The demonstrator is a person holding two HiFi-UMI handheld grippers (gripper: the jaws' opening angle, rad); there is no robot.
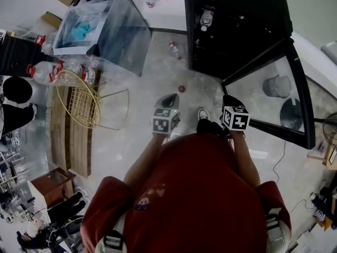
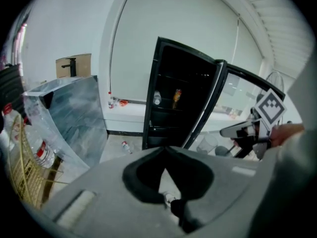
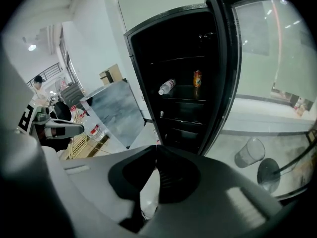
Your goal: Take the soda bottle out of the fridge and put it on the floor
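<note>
- A pale, mottled floor runs up to a black fridge, whose glass door stands wide open.
- The soda bottle lies on its side on a fridge shelf, near an orange can.
- The left tongs are closed tip to tip and empty, held in the air.
- The right tongs are also closed and hold nothing.

Two grippers show: the left gripper and the right gripper. One fridge stands at one o'clock, with one shelf bottle and one can inside. One floor bottle lies at twelve o'clock, with one small red cap nearer the centre. At nine o'clock sit one wire basket and, seemingly, two large water bottles, though glare blurs them.
</note>
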